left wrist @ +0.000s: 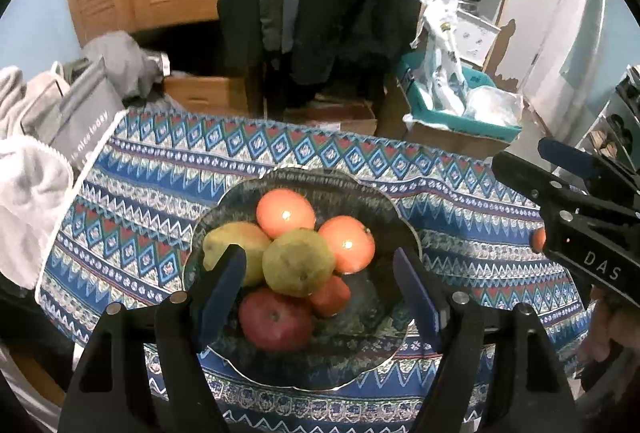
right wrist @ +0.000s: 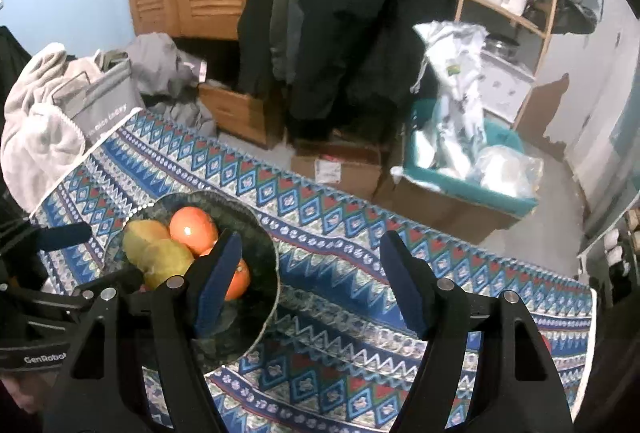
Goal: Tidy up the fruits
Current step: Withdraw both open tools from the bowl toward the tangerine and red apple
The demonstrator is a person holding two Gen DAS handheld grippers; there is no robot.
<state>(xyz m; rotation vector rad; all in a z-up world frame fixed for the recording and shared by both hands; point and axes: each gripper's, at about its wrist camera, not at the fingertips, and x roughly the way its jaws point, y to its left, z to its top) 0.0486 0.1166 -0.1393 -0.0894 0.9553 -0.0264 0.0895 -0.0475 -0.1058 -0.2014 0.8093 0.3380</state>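
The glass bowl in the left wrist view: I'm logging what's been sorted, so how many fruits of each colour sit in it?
In the glass bowl:
Orange: 3
Yellow-green: 2
Red: 1
Total: 6

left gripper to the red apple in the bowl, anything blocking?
Nothing visible. The left gripper is open and empty above the bowl, and the red apple lies at the near side of the pile, top exposed. A pear and a small orange touch it behind.
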